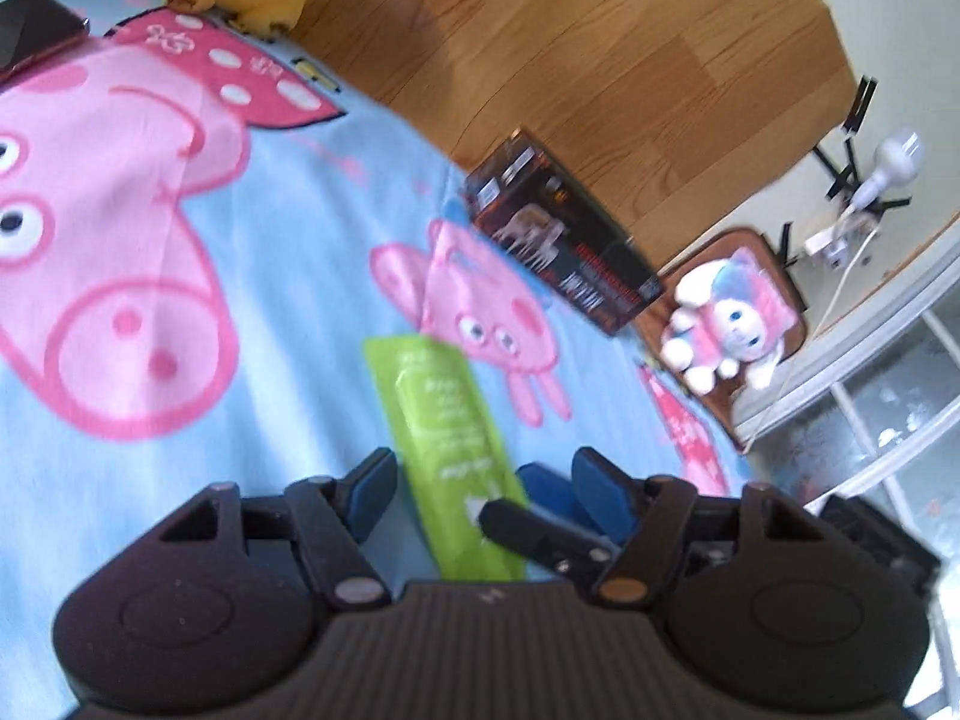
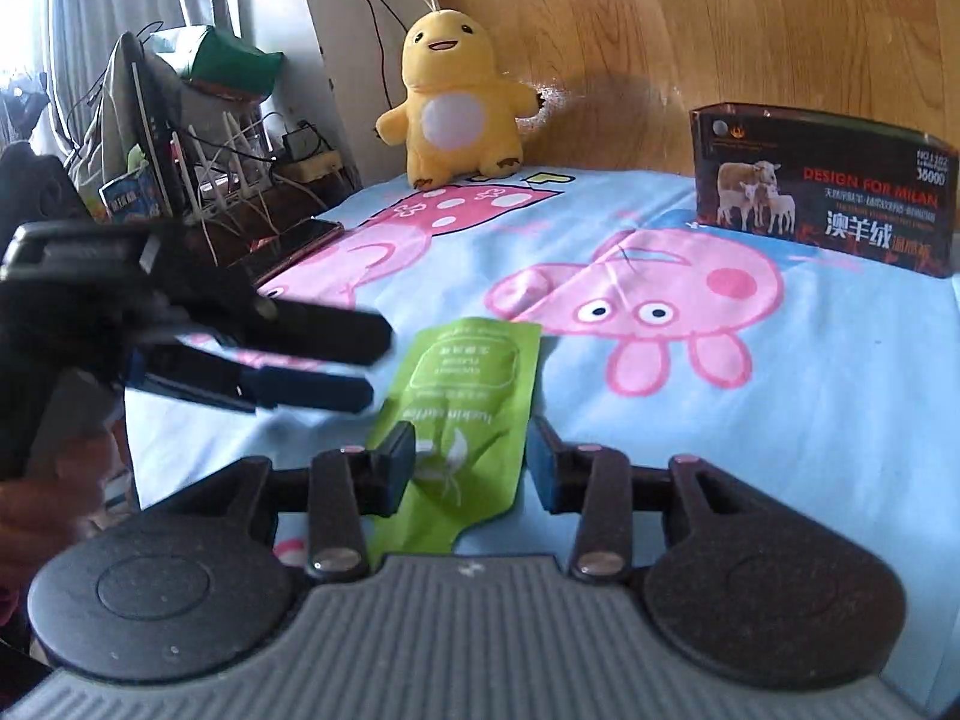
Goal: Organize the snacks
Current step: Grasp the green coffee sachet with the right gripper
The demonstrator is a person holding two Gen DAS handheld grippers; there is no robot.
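Note:
A flat green snack packet (image 1: 441,414) (image 2: 474,384) lies on the light blue cartoon-pig bedsheet (image 1: 288,276) (image 2: 780,420). In the right wrist view my right gripper (image 2: 471,468) stands open astride the packet's near end; its pads do not squeeze it. My left gripper (image 1: 486,492) is open too, and its view looks down over the packet's near half. From the right wrist view the left gripper (image 2: 378,360) comes in from the left, with its tips by the packet's left edge. The right gripper's fingers (image 1: 540,525) cross the packet's right edge in the left wrist view.
A dark box with a sheep picture (image 1: 564,240) (image 2: 822,192) stands at the bed's far side against the wooden headboard (image 2: 720,30). A yellow plush (image 2: 450,114) sits there too. A phone (image 2: 294,246) lies at the bed's left edge by a cluttered shelf. A white-pink plush (image 1: 726,324) sits beside the bed.

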